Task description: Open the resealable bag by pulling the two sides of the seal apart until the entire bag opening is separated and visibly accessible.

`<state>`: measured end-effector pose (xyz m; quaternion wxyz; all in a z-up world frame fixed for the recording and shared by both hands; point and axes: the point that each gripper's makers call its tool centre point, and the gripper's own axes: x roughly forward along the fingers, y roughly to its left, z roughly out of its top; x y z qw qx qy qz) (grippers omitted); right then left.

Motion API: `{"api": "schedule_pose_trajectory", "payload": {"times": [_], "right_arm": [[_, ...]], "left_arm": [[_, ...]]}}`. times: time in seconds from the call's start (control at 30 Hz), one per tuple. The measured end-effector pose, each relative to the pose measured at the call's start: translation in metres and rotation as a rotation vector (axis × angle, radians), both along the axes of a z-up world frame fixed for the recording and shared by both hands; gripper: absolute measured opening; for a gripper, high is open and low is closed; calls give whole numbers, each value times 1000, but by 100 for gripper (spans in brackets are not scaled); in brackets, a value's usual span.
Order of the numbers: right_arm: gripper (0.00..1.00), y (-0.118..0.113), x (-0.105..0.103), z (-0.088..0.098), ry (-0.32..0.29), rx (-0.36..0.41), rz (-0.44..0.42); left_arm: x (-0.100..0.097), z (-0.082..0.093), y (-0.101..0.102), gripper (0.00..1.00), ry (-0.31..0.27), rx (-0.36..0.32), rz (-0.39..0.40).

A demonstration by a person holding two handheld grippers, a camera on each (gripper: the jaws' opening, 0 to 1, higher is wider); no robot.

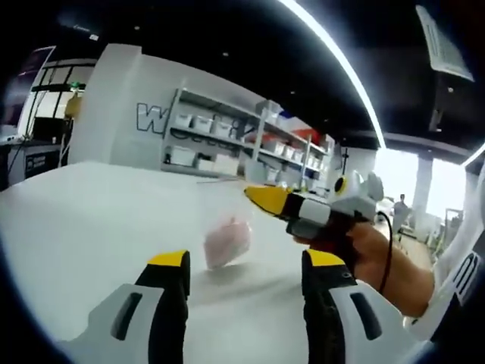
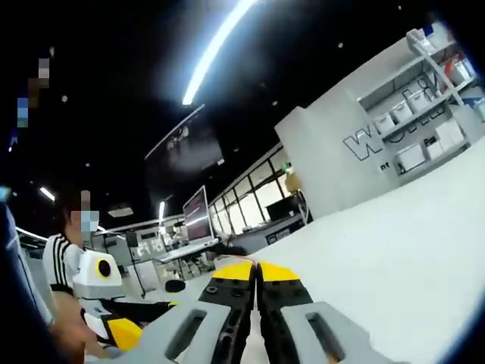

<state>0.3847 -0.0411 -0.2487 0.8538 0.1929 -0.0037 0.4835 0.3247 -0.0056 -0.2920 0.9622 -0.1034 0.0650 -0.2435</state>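
Right now the right tool, pressed together, pinches the clear resealable bag hanging over the white worktop just ahead of the spread left tool, which I judge must next grip the opposite seal lip.

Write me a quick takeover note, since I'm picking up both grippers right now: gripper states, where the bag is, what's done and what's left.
Left gripper: open, empty, low over the white table, aimed at the bag.
Right gripper: jaws shut, tip at the top edge of the clear plastic resealable bag; an actual grip on the seal can't be confirmed.
The bag, with a pale pink lump inside, stands beyond the left jaws.
Done: right gripper brought to the bag's top.
Left: take the other side of the seal with the left gripper and pull apart along the whole opening. Seal state is too blurred to tell.
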Motion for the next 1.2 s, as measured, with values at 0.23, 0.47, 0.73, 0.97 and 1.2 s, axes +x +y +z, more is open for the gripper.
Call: {"api": "schedule_pose_trajectory", "payload": {"times": [0.23,0.47,0.73,0.97,1.2], "right_arm": [[0,-2,-11,-6,-19,-28,-3],[0,-3,-13,-9,-23,-43,-2],[0,-4,-28,-13,-140,-167,-15],[0,0,-54,-21,-312,-353,6],[0,1,-62,-25,-323,-368,17]], "left_arm": [[-5,0,-6,49,5,-22,-19],[-6,-1,-9,45,11,-34,-33],[-8,1,-16,21,47,-124,-76],[-6,5,-18,7,104,-351,-87],[-4,9,-13,6,126,-488,-90]]}}
